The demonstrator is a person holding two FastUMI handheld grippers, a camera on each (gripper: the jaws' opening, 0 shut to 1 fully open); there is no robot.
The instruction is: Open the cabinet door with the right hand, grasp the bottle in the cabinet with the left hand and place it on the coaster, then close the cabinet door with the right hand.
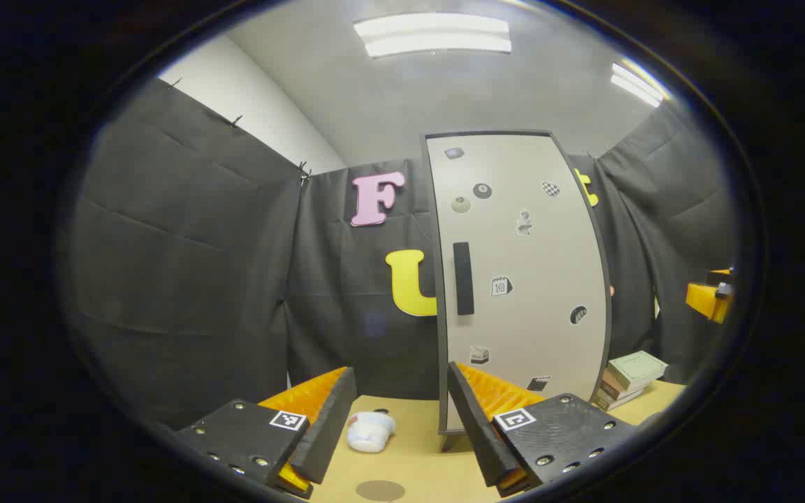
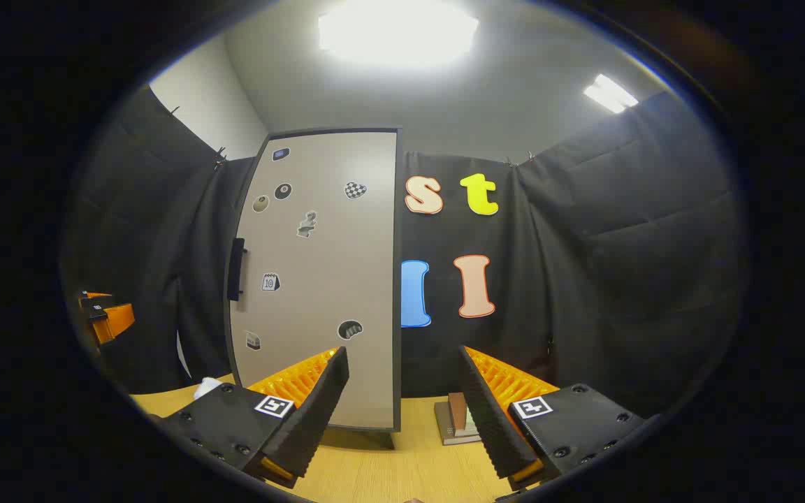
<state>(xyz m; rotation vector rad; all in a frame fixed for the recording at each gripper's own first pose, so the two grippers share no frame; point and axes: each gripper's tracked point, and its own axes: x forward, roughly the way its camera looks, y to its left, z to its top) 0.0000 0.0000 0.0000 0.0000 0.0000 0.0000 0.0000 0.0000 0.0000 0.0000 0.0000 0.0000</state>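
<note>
A tall pale cabinet (image 1: 521, 279) stands on the wooden table with its door closed, hiding whatever is inside. The door carries several stickers and a black vertical handle (image 1: 463, 278) near its left edge. A round brown coaster (image 1: 380, 490) lies on the table close in front of my left gripper (image 1: 401, 391), which is open and holds nothing. In the right gripper view the cabinet (image 2: 318, 279) rises left of centre, its handle (image 2: 236, 269) on the far left side. My right gripper (image 2: 402, 363) is open, empty and well short of the door.
A white crumpled object (image 1: 370, 431) lies on the table left of the cabinet's foot. A stack of books (image 1: 629, 377) sits to the cabinet's right, and the book stack (image 2: 460, 418) lies between my right fingers. Black cloth walls surround the table.
</note>
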